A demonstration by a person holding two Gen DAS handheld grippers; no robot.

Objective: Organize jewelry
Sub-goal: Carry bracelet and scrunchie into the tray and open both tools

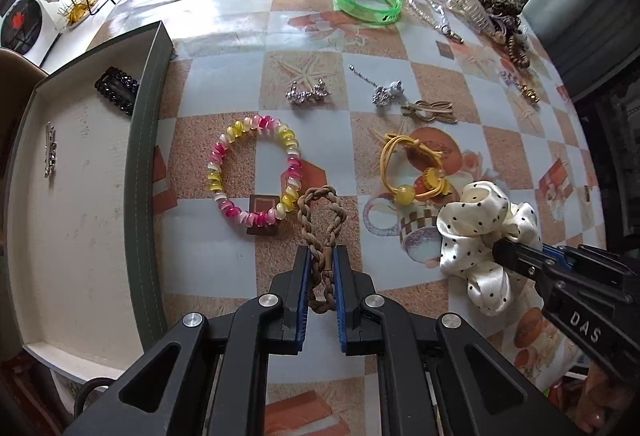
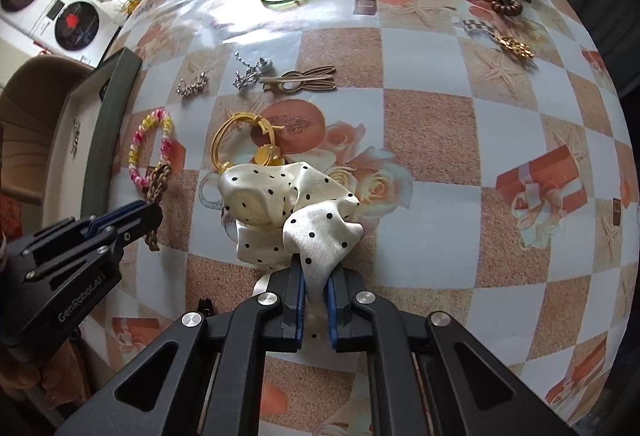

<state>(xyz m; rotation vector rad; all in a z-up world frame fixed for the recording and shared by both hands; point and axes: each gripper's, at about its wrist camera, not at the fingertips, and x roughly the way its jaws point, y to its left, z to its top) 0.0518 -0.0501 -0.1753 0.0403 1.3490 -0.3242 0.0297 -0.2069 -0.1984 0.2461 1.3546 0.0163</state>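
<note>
The left gripper [image 1: 322, 268] was clenched on a braided band [image 1: 320, 224], whose long axis ran along the jaws. The tray [image 1: 148, 156] lay just beside it, to its left. The right gripper [image 2: 316, 280] was clenched on the scrunchie [image 2: 288, 204], farther from the tray across the worktop [image 2: 420, 116].

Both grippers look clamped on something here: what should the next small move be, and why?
Probably carry the braided brown band, clamped in the left gripper, sideways over the green-walled tray and let go. The tray already holds a black clip and a silver piece, and it lies right beside that gripper. The right gripper can follow with its polka-dot scrunchie.
</note>
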